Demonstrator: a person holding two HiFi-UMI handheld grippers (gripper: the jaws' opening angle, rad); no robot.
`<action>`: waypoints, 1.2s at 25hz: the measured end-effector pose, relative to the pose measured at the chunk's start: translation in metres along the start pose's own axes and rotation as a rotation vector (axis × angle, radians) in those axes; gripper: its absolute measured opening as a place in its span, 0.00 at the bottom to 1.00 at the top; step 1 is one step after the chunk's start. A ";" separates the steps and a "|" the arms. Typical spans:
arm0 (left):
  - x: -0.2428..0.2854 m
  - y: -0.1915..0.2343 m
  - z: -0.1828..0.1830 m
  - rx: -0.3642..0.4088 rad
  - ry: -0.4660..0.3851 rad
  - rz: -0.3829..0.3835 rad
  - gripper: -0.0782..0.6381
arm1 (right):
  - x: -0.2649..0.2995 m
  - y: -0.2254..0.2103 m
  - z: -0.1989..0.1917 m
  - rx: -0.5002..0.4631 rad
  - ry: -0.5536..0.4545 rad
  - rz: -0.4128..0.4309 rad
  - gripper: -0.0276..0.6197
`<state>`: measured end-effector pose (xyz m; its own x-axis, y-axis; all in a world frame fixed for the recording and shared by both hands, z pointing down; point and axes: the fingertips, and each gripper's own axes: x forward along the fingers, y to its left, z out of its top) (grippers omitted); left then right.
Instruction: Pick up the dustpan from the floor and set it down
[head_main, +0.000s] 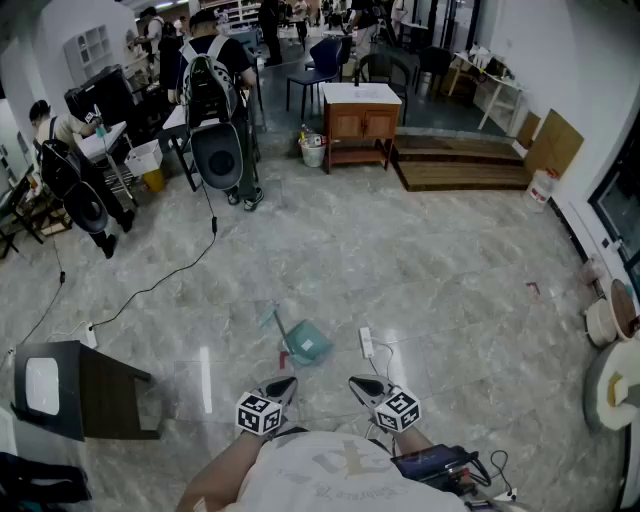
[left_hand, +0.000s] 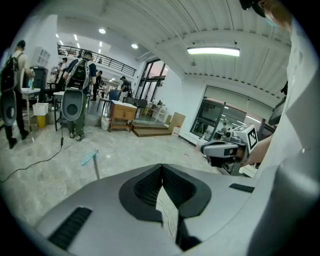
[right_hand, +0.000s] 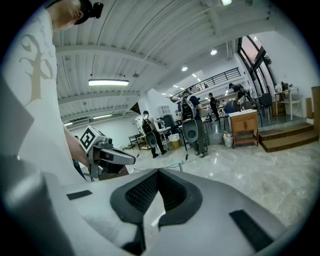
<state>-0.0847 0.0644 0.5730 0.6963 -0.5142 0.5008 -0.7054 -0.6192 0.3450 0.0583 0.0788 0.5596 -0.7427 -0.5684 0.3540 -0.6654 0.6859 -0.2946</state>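
- Teal plastic makes up the dustpan (head_main: 308, 343): a shallow pan with a thin stem that ends in a teal grip.
- It sits on the grey marbled floor (head_main: 430, 270), just ahead of the person and between the lines of the two grippers. Neither gripper touches it.
- A white power strip (head_main: 366, 342) lies on the floor just to its right, and a small red thing (head_main: 284, 358) is at its near left edge.
- The left gripper (head_main: 285, 381) is held low and close to the body, angled forward and somewhat downward. Its jaws are pressed together with nothing between them.
- The right gripper (head_main: 357, 381) is level with it, near on the other side, and tilted the same way. Its jaws also meet at the tips and are empty.
- The dustpan's long axis runs diagonally in the head view. The pan is nearer the person, and the stem slants up and away to the left.
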 end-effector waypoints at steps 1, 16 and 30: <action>-0.006 0.011 0.002 0.001 -0.006 0.011 0.13 | 0.008 0.001 0.005 -0.006 -0.006 -0.005 0.07; -0.047 0.078 0.035 0.002 -0.117 0.057 0.13 | 0.056 0.008 0.050 -0.072 -0.017 -0.076 0.07; -0.092 0.117 0.000 -0.039 -0.102 0.055 0.13 | 0.091 0.056 0.043 -0.097 0.028 -0.085 0.07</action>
<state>-0.2312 0.0391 0.5670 0.6647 -0.6055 0.4375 -0.7462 -0.5659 0.3505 -0.0500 0.0455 0.5368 -0.6806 -0.6147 0.3987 -0.7145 0.6772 -0.1757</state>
